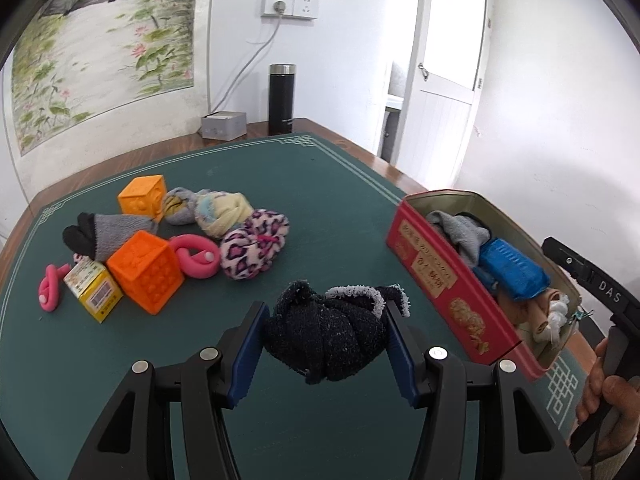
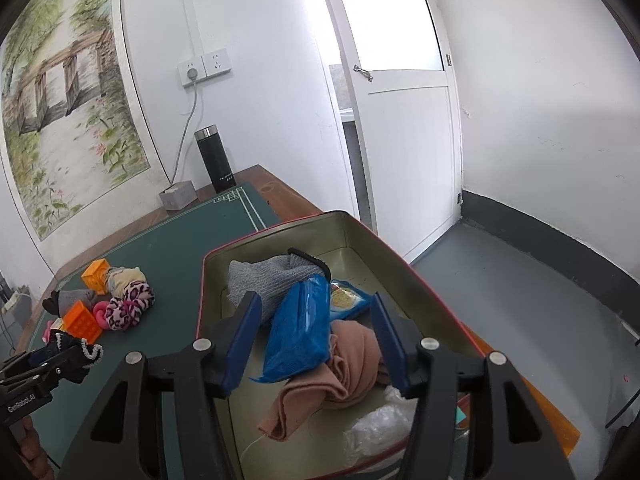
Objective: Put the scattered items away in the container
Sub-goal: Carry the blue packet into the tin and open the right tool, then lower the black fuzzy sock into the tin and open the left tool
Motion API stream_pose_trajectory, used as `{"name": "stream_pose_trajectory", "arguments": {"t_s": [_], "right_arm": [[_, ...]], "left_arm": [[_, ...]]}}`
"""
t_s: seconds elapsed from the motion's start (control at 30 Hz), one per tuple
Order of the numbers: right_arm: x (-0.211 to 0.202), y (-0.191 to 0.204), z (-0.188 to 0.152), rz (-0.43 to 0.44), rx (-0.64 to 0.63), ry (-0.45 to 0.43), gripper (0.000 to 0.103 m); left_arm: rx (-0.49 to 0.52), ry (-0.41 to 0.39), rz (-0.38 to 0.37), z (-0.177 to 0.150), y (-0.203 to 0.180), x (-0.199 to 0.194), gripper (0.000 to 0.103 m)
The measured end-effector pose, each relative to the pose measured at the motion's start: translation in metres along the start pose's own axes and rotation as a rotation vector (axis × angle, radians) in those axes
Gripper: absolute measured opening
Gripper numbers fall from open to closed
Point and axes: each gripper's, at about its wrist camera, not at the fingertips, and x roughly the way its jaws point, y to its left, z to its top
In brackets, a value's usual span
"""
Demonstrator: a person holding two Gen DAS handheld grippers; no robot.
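Black sock ball [image 1: 324, 332] clamped in left tongs [image 1: 325, 344]; red tin [image 1: 448, 280] half-full.

Black flask [image 1: 282, 99] beside grey box [image 1: 223, 124], wall sockets [image 1: 291, 5], lotus painting [image 1: 104, 44], white door [image 2: 404, 140]

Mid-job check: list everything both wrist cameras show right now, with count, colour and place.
tin: 1, red, mat's right edge
In the tin: grey sock, blue packet, tan cloth, clear plastic
black sock bundle: 1, clamped in left gripper
cubes: 2, orange, left pile
leopard sock bundle: 1, pink
pale sock bundles: 2
grey-black sock: 1
pink rings: 2
yellow box: 1
flask: 1, black, far edge
left gripper: closed on sock
right gripper: over tin, empty
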Motion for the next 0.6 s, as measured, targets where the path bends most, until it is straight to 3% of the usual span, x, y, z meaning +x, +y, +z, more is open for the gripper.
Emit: {"name": "stream_pose_trajectory", "arguments": {"t_s": [0.6], "right_arm": [[-0.024, -0.037, 0.015, -0.058, 0.1, -0.107, 0.061]], "left_arm": [[0.179, 0.037, -0.264, 0.03, -0.121, 0.04, 0.058]]}}
